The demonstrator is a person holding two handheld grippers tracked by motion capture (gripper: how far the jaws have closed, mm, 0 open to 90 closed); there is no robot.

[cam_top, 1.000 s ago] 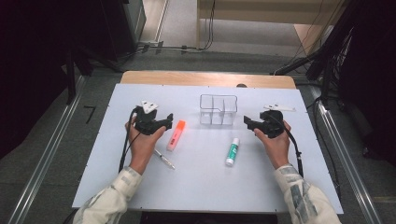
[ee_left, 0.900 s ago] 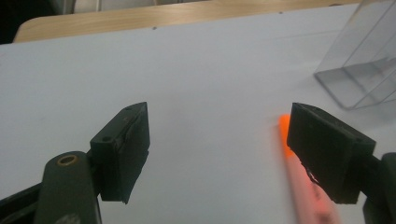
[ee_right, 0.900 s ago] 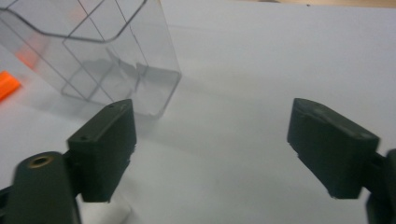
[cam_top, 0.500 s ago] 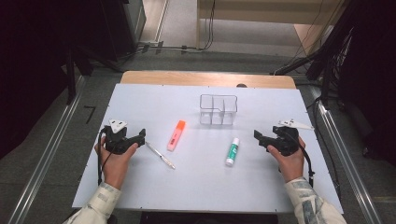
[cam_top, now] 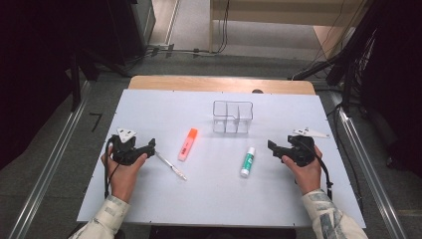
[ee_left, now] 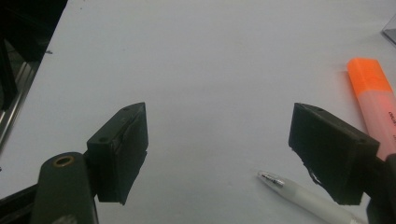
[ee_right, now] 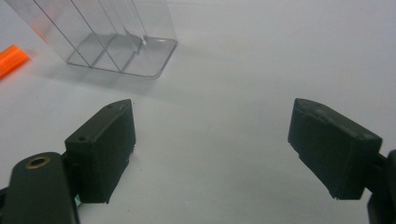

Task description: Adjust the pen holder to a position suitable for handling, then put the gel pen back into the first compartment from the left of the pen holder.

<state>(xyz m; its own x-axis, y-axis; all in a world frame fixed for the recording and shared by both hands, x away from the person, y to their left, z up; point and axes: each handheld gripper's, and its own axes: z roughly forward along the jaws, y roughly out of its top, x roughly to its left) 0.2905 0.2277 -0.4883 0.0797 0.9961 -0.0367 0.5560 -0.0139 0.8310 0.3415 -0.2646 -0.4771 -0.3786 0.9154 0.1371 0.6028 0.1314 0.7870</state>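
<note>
In the high view the left gripper (cam_top: pixel 149 146) sits at the lower left of the white table (cam_top: pixel 164 107), held in a hand that comes up from the bottom edge. Its jaws stand wide apart with nothing between them; in the left gripper view only bare table shows in the gap. A clear-barrelled pen (cam_top: pixel 170 166) lies just right of that gripper, slanting toward the lower right of the frame, its tip near the right jaw but not touching it (as far as the left gripper view shows). An orange highlighter (cam_top: pixel 187 144) lies just beyond the pen, near the frame's centre, its cap pointing toward the top of the frame.

The right gripper (cam_top: pixel 272 147) rests at the lower right of the high view, held in the other hand. Its jaws have just been opening and now stand wide apart, empty, with plain table surface between them. A glue stick (cam_top: pixel 247 162) with a green label and white cap lies left of this gripper, near it but apart from it. A clear plastic divided organizer (cam_top: pixel 232 117) stands upright above the centre of the frame, well apart from both grippers; its compartments look empty.
</note>
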